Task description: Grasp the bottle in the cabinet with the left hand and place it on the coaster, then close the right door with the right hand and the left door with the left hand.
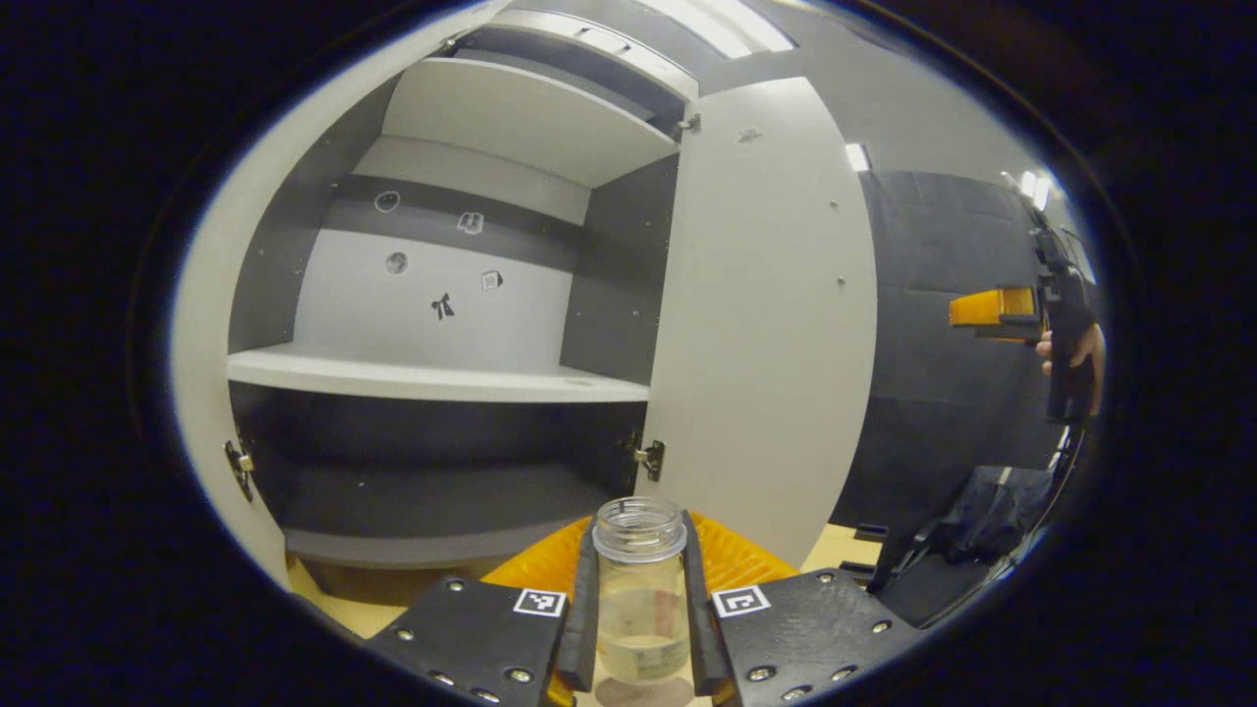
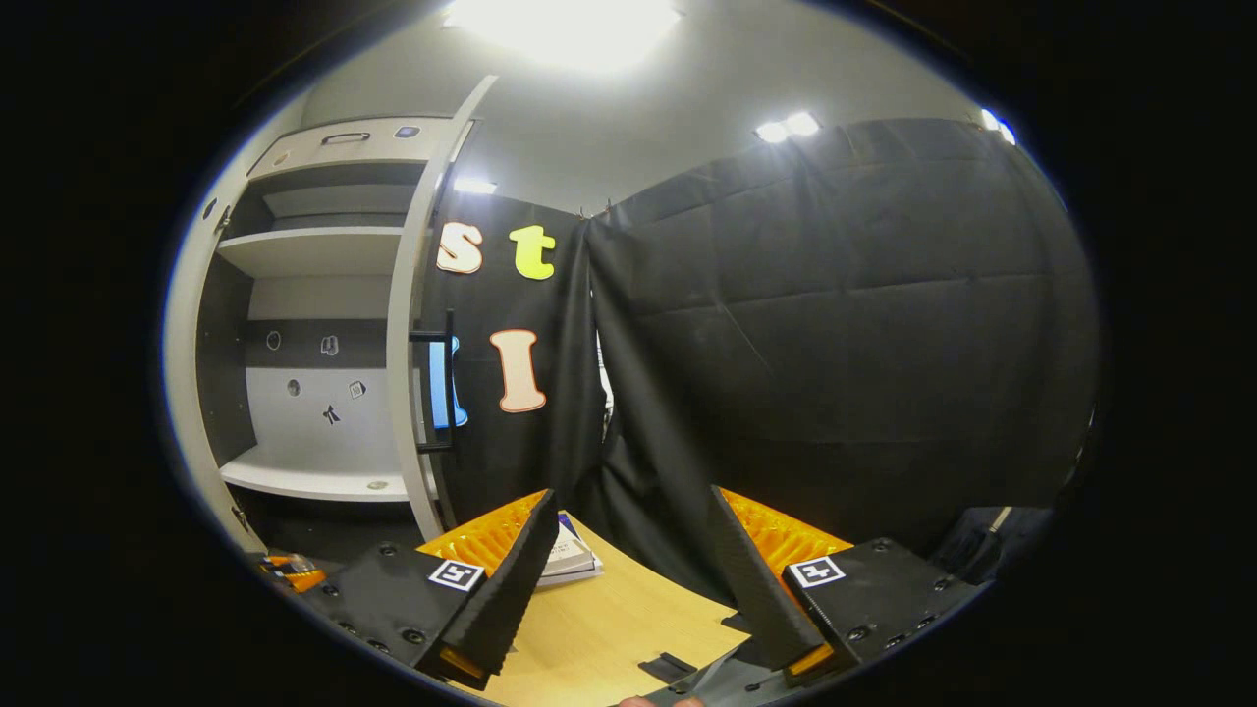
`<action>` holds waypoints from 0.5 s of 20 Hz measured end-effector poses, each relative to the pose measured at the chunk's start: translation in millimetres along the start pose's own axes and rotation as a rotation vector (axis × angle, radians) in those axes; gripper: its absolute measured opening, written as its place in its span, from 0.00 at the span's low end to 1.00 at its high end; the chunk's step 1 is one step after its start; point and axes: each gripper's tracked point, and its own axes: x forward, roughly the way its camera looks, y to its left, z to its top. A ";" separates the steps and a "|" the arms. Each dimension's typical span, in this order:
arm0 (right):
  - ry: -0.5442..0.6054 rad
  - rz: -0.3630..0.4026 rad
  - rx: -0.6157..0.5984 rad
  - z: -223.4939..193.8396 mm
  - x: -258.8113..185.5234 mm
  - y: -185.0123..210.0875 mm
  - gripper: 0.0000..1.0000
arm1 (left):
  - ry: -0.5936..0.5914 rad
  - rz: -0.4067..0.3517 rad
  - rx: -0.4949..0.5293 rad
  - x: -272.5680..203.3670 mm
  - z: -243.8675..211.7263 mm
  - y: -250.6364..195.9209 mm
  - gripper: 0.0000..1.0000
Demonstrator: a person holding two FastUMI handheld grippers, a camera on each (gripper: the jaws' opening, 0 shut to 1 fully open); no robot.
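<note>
A clear, capless bottle [image 1: 640, 599] with a little liquid in it stands upright between the fingers of my left gripper [image 1: 638, 535], which is shut on it. Just under the bottle's base shows the edge of a brownish round coaster [image 1: 643, 693]; whether they touch I cannot tell. Behind is the open cabinet [image 1: 442, 378] with bare shelves. Its right door [image 1: 766, 314] swings out toward me, and its left door [image 1: 201, 393] is open too. My right gripper [image 2: 633, 589] is open over the wooden table [image 2: 609, 628], well right of that right door [image 2: 410, 344], seen edge-on with a black handle [image 2: 444, 393].
Far off to the right, a hand holds the right gripper [image 1: 1011, 314] in front of the black cloth wall. A small stack of books [image 2: 572, 556] lies on the table near the door's foot. Black cloth [image 2: 835, 344] hangs across the back.
</note>
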 end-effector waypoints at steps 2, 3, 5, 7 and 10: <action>0.015 -0.015 0.017 -0.1 -5.1 -2.8 0.97 | 0.033 -0.008 -0.021 4.1 -9.2 -5.2 0.47; 0.021 -0.027 0.016 -0.8 -6.8 -5.6 0.97 | 0.040 -0.010 -0.028 4.1 -8.4 -5.8 0.47; 0.032 -0.046 0.009 -1.9 -11.5 -11.0 0.97 | 0.051 -0.020 -0.011 7.9 -14.3 -8.6 0.31; 0.046 -0.064 0.008 -4.3 -16.1 -17.7 0.97 | 0.072 -0.034 0.043 11.6 -33.4 -12.1 0.40; 0.067 -0.090 0.016 -8.9 -23.1 -26.4 0.96 | 0.093 -0.067 0.089 12.5 -49.0 -19.0 0.33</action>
